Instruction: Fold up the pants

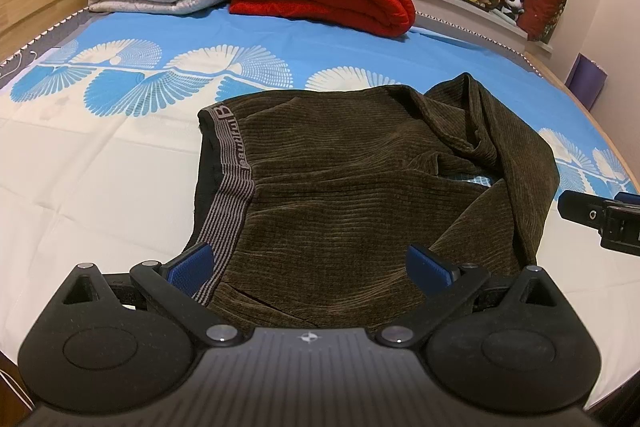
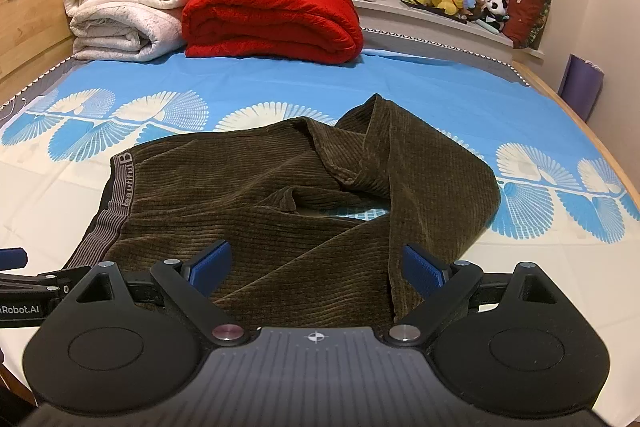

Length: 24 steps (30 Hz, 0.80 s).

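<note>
Pants [image 1: 360, 179]: brown, soft and ribbed, on the bed [image 1: 120, 155]; striped waistband [image 1: 230, 187] at left, legs bunched and curled back at right.
Left gripper [image 1: 310, 265]: wide open, holding nothing, over the near edge.
Right gripper [image 2: 316, 265]: wide open, holding nothing.

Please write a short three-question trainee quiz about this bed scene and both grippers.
1. True or false: the left gripper is clamped on the pants.
2. Which side of the pants, as seen in both views, carries the grey striped waistband: A left, B right?
3. What colour is the folded blanket beside the white blankets?

Key: 1 false, both it and the right gripper have jaws open; 2 A; 3 red.
</note>
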Tool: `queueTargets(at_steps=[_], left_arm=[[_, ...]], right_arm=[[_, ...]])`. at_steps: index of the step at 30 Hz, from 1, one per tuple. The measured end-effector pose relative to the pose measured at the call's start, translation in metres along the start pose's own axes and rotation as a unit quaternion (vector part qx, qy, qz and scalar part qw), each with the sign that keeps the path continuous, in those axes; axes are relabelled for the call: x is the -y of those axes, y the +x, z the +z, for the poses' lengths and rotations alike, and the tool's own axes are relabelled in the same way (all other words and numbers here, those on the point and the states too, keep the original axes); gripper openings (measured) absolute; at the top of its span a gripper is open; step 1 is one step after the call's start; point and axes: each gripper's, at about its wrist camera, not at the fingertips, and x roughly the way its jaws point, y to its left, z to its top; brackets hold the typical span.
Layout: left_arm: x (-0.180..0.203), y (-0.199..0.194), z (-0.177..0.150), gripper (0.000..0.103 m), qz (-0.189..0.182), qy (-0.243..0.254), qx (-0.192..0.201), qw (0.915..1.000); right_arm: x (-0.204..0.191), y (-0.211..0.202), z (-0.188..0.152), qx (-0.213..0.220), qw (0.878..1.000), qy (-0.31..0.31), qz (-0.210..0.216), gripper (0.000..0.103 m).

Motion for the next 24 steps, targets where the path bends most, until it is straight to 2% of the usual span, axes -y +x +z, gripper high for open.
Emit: queueTargets(at_steps=[11, 13, 14, 15, 16, 17, 18, 19, 22, 24], left_arm=[[-0.001, -0.002, -0.001, 0.102, -0.002, 0.004, 0.006, 1.0000], [-0.003, -0.005, 0.000, 0.095, -0.002, 0.008, 0.018, 0.9998], [-0.005, -0.007, 0.001, 0.083, -0.002, 0.007, 0.025, 0.9997], [-0.008, -0.009, 0.003, 0.065, -0.004, 0.006, 0.028, 0.9996], [-0.013, -0.010, 0.005, 0.055, -0.014, 0.002, 0.025, 0.9996], [-0.018, -0.010, 0.009, 0.036, -0.027, -0.002, 0.018, 0.9995], [-0.023, -0.010, 0.014, 0.024, -0.037, -0.003, 0.011, 0.9993], [-0.028, -0.009, 0.020, 0.022, -0.040, 0.002, 0.004, 0.9992], [-0.046, -0.005, 0.044, 0.021, -0.018, 0.020, 0.003, 0.9996], [-0.067, 0.002, 0.059, 0.021, -0.017, 0.002, 0.002, 0.9999]], right_arm=[[0.000, -0.002, 0.001, 0.006, 1.000, 0.006, -0.006, 0.092], [0.005, -0.005, 0.002, 0.015, 1.000, 0.020, -0.013, 0.090], [0.009, -0.007, 0.004, 0.021, 0.999, 0.031, -0.016, 0.085], [0.014, -0.010, 0.005, 0.027, 0.999, 0.042, -0.019, 0.081], [0.021, -0.014, 0.007, 0.036, 0.998, 0.056, -0.022, 0.071], [0.031, -0.018, 0.009, 0.046, 0.996, 0.072, -0.024, 0.058], [0.041, -0.024, 0.011, 0.060, 0.994, 0.090, -0.025, 0.052], [0.050, -0.029, 0.011, 0.075, 0.991, 0.107, -0.024, 0.046], [0.080, -0.037, 0.008, 0.107, 0.982, 0.154, -0.027, 0.044], [0.093, -0.037, 0.002, 0.121, 0.979, 0.158, -0.038, 0.045]])
